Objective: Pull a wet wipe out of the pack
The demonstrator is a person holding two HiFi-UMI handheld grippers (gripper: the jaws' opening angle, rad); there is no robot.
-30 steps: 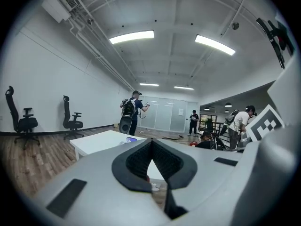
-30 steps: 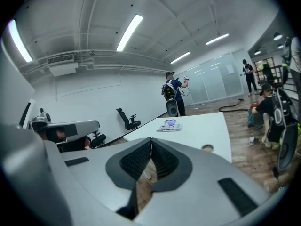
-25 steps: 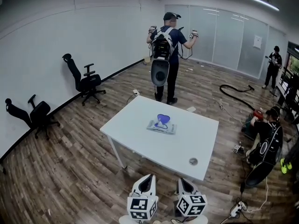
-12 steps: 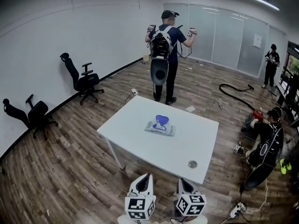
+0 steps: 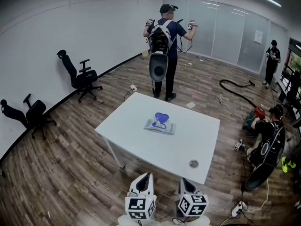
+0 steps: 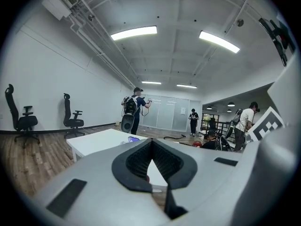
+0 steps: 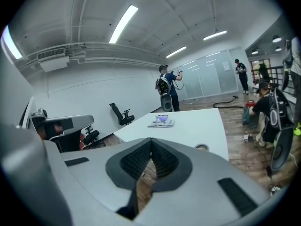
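**Colleague:** What's changed over the last second?

**Me:** Very little. The head view has drifted: the white rectangular worktop (image 5: 127, 135) sits a touch further left and higher in the frame than it did. My two tools are still along the bottom edge, about where they were. My left tongs (image 5: 146, 175), bottom centre-left, are pinched together at the tips with nothing between them. Their own view shows only the worktop beyond the black pads (image 6: 141, 161).

**Colleague:** And the pack?

**Me:** The flat, pale wet-wipe pack (image 5: 159, 125), with a blue heart-shaped piece standing on top, lies in the middle of the worktop at the centre of the frame. It hasn't shifted on the worktop, and it is well apart from both tools. I can't tell from here whether a wipe is already poking out.

**Colleague:** Right side?

**Me:** My right tongs (image 5: 184, 181), bottom centre-right, are likewise closed on nothing. Just above and to their right, a small round grey object (image 5: 194, 163) sits near the worktop's near edge.

**Colleague:** So where does that leave us?

**Me:** I'd say the job hasn't started and I'm still approaching. I'll have to reach across the worktop and part the tongs before anything can be gripped.
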